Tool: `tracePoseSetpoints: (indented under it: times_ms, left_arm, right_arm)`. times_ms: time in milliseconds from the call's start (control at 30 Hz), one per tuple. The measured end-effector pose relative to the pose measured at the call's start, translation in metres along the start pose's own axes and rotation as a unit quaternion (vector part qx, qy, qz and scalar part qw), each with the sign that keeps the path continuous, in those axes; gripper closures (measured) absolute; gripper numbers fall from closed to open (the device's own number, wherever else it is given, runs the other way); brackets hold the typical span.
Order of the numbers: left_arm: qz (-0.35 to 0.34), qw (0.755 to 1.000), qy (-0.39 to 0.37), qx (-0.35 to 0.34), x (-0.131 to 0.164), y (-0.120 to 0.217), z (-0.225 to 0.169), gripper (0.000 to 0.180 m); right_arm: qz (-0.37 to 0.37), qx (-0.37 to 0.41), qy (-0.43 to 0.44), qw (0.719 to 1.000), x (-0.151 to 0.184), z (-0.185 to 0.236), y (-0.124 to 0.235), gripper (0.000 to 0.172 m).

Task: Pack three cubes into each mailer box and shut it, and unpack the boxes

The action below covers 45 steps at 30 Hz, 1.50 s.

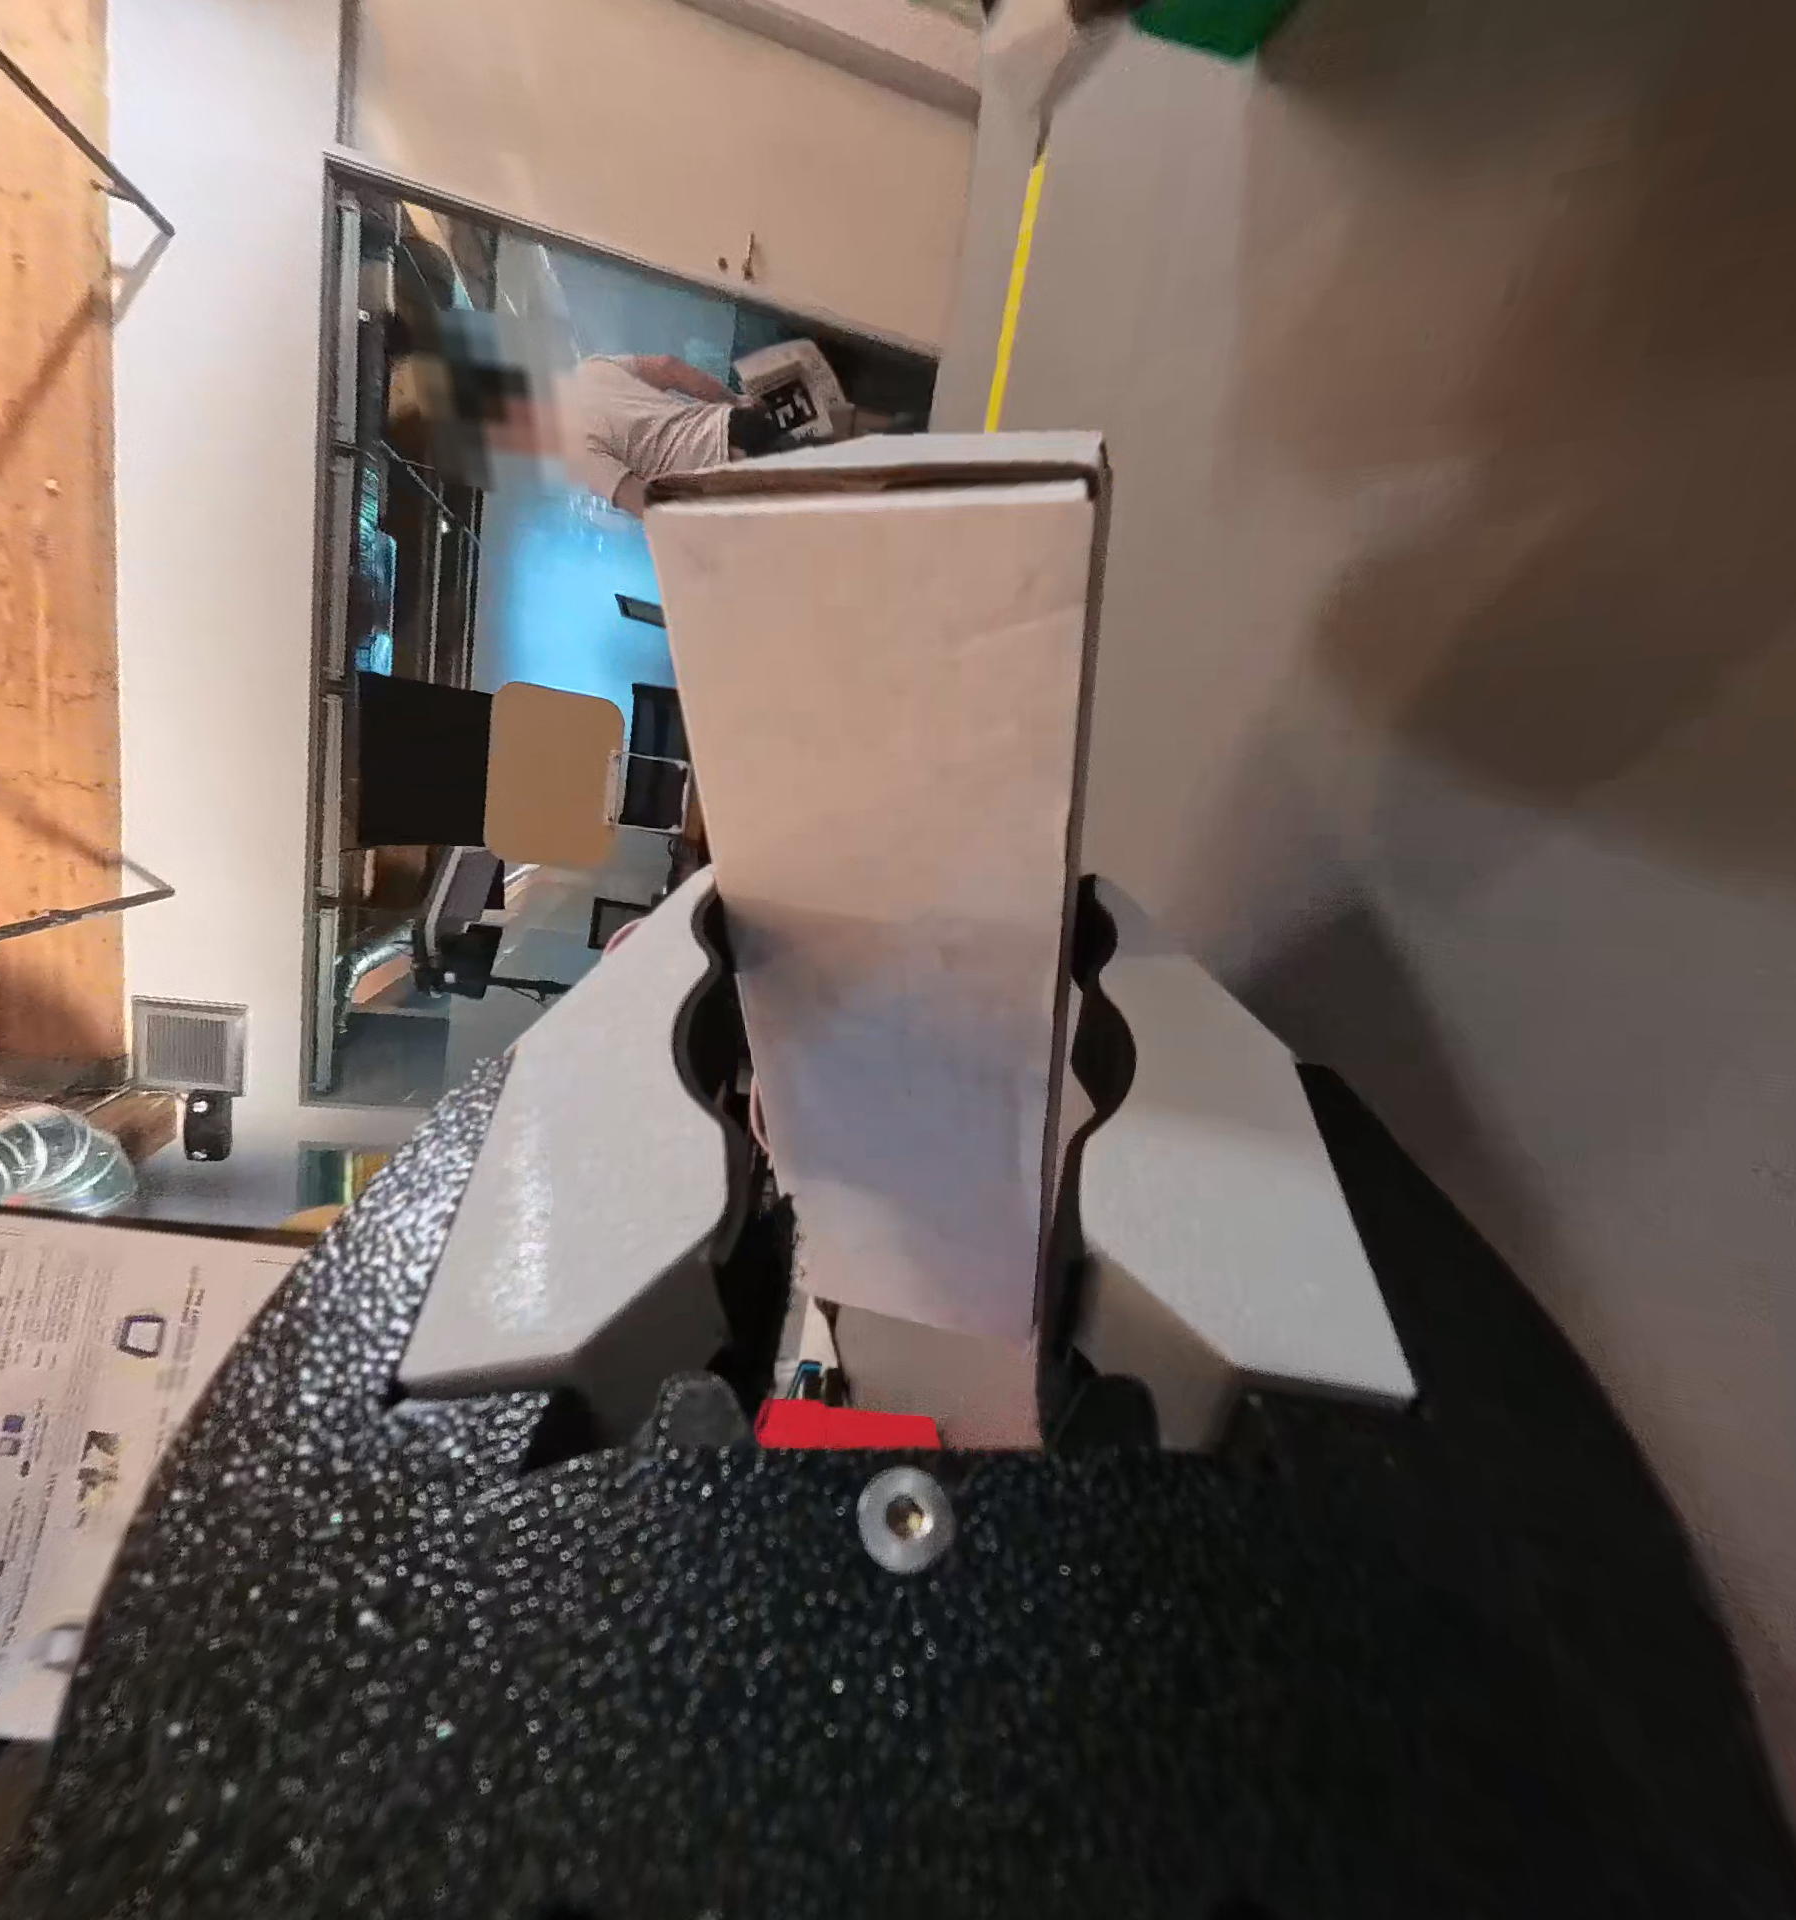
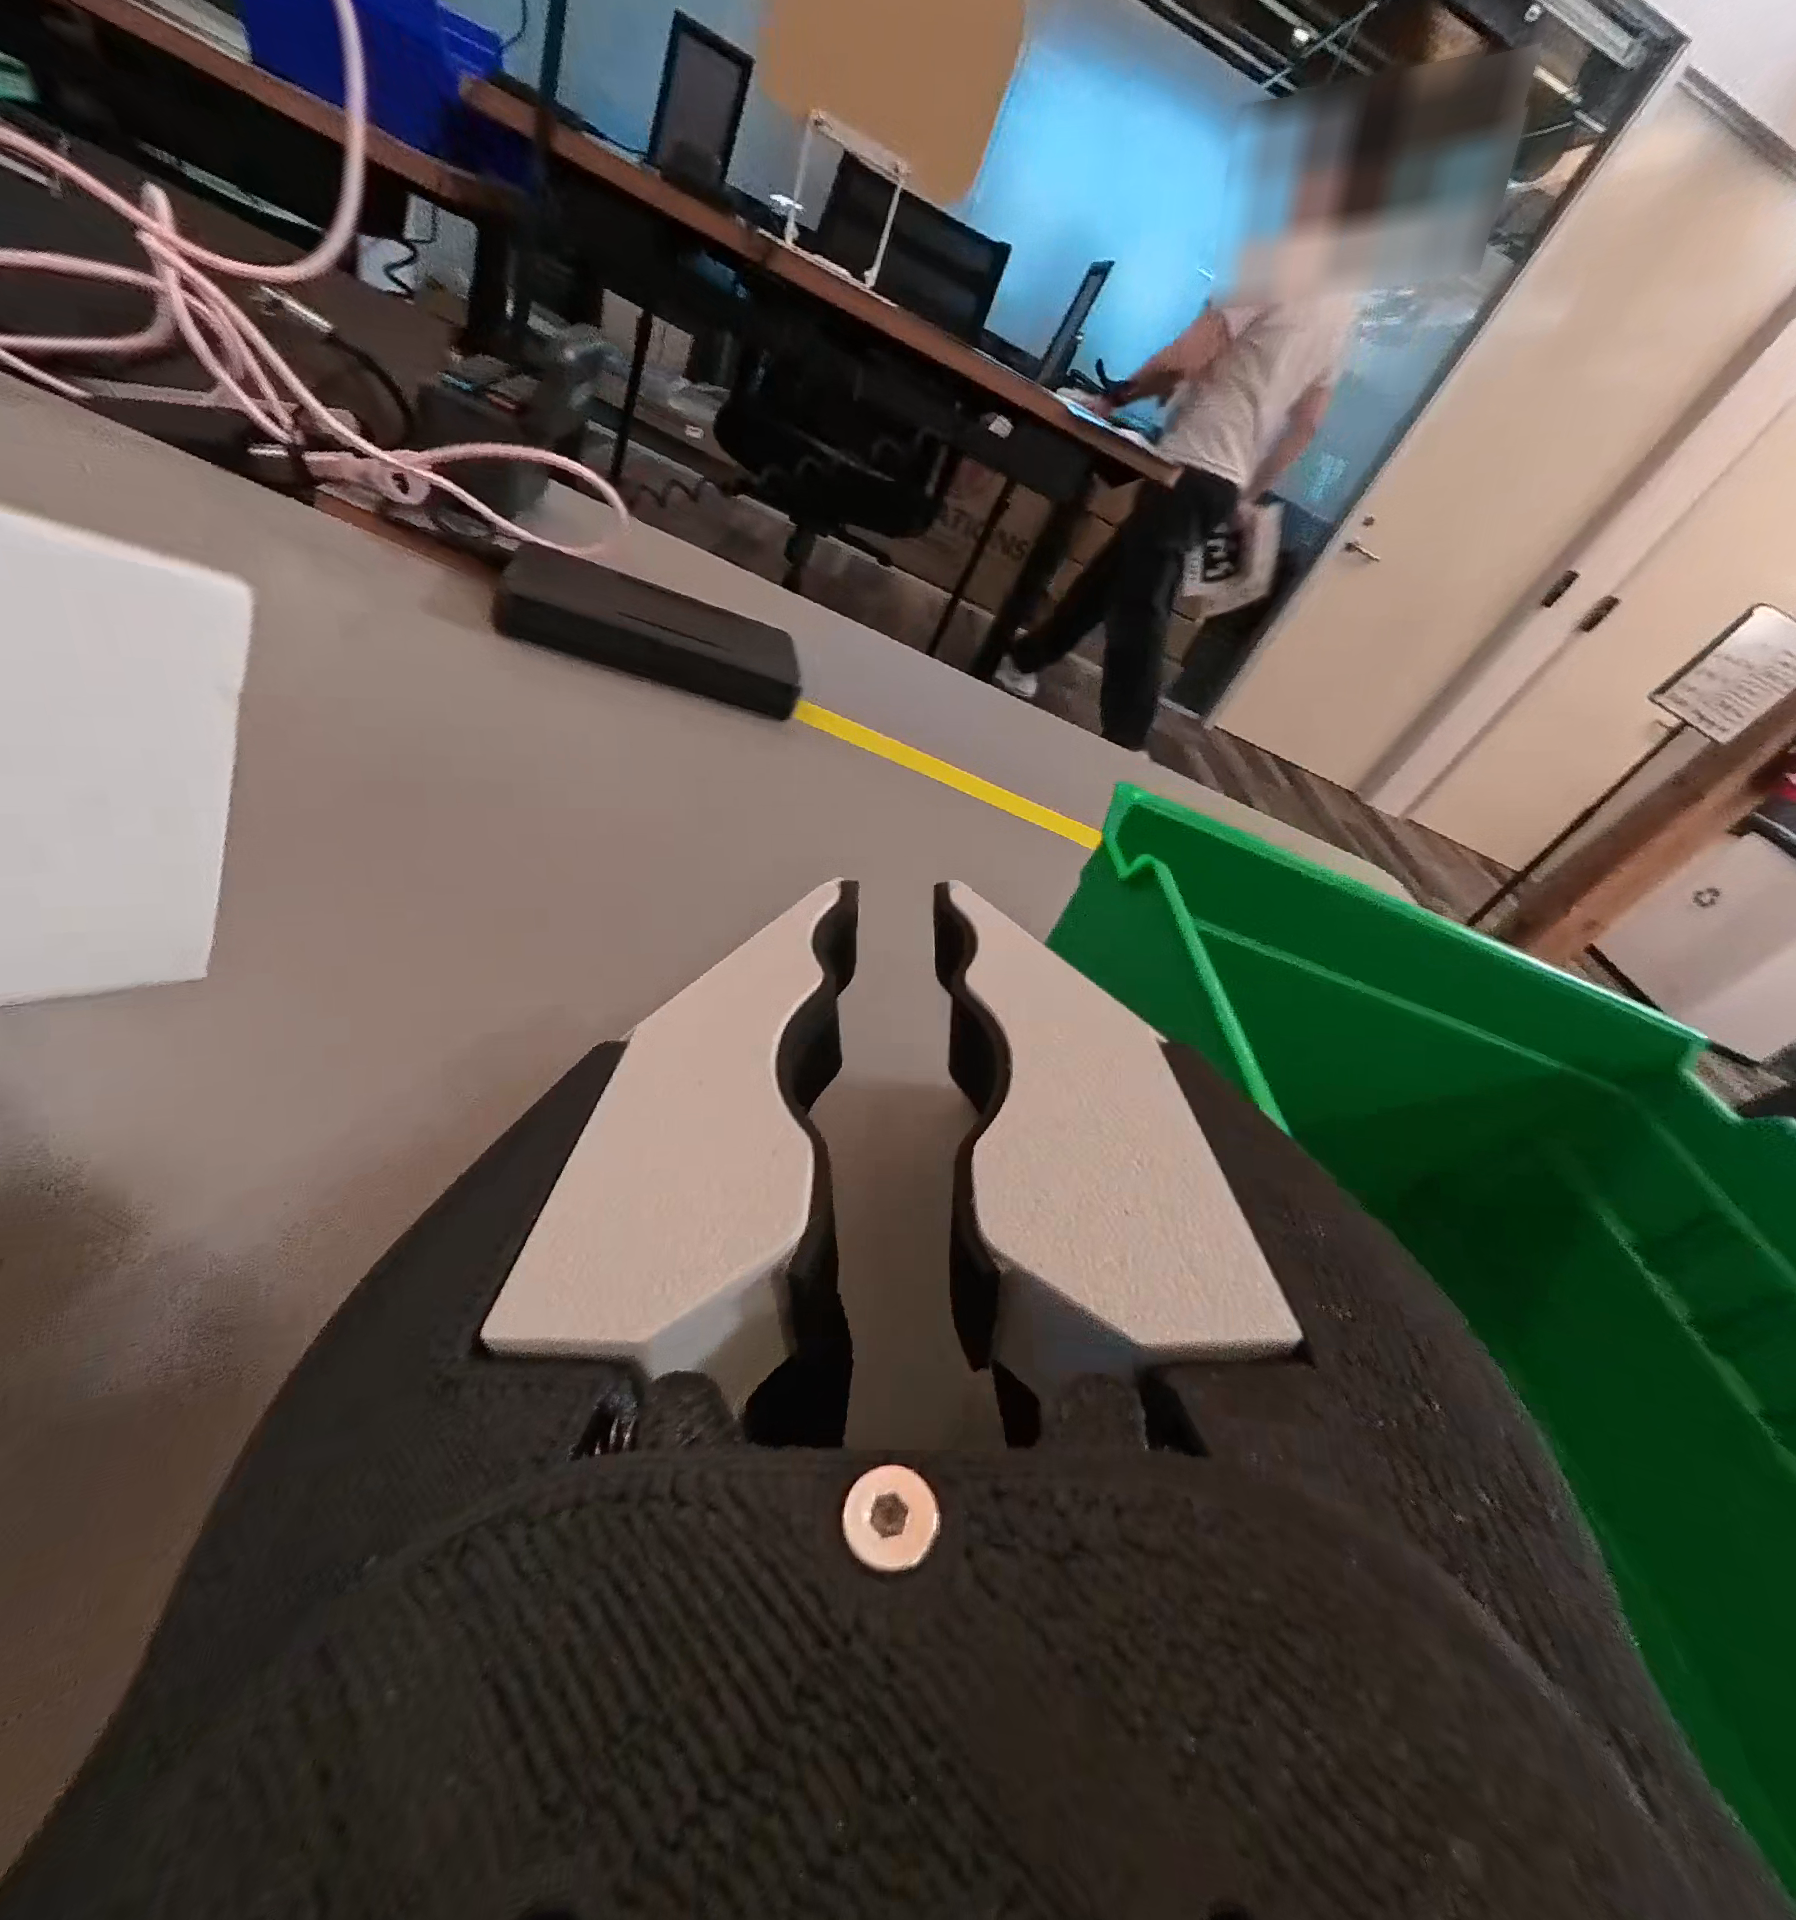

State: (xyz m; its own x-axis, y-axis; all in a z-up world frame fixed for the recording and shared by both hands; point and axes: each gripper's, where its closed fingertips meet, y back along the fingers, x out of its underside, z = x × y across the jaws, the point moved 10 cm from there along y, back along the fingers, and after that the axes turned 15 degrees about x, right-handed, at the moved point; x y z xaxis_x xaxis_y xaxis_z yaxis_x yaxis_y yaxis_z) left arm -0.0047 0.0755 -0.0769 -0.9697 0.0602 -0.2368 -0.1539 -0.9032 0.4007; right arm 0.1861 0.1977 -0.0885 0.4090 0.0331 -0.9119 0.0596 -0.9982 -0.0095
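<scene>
In the left wrist view my left gripper (image 1: 899,935) is shut on a closed white mailer box (image 1: 883,727). Both pads (image 1: 712,997) press on its narrow sides and the box juts forward past the fingertips. This view is rolled sideways, so the grey table (image 1: 1393,935) stands at the right. In the right wrist view my right gripper (image 2: 896,894) hovers low over the grey table (image 2: 561,935). Its fingers are a narrow gap apart with nothing between them. A white box face (image 2: 73,790) shows at the left edge. No cubes are in view.
A green bin (image 2: 1496,1143) stands just right of my right gripper; its corner shows in the left wrist view (image 1: 1206,26). A black flat device (image 2: 645,644), pink cables (image 2: 250,343) and a yellow tape line (image 2: 946,774) lie farther out. A person (image 2: 1216,468) stands beyond the table. The gap from one gripper's tips to the other's is roughly 20 cm.
</scene>
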Motion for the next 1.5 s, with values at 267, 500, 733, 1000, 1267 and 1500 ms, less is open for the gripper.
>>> tracePoseSetpoints:
  times_ms: [267,500,733,1000,1267,1500]
  left_arm:
    - [0.107,0.992,-0.069,-0.005,0.003,-0.030,-0.011,0.117]
    - [0.096,0.992,-0.084,0.022,0.006,-0.032,-0.013,0.117]
    - [0.065,0.993,-0.077,0.058,0.004,-0.030,-0.017,0.119]
    - [-0.015,0.994,-0.068,0.079,0.007,-0.017,-0.021,0.119]
    - [-0.073,0.994,-0.047,0.069,0.029,0.004,-0.019,0.104]
    - [-0.087,0.991,-0.090,0.046,0.038,0.017,-0.021,0.124]
  right_arm:
    - [-0.113,-0.070,0.013,0.991,-0.014,-0.011,0.014,0.133]
    - [-0.223,-0.305,0.214,0.901,-0.021,0.020,0.061,0.081]
    - [-0.234,-0.309,0.305,0.870,-0.015,0.059,0.065,0.079]
    - [-0.271,-0.261,0.358,0.855,-0.010,0.078,0.064,0.108]
    - [-0.261,-0.269,0.355,0.856,-0.012,0.078,0.066,0.108]
    - [-0.249,-0.267,0.366,0.856,-0.013,0.077,0.066,0.108]
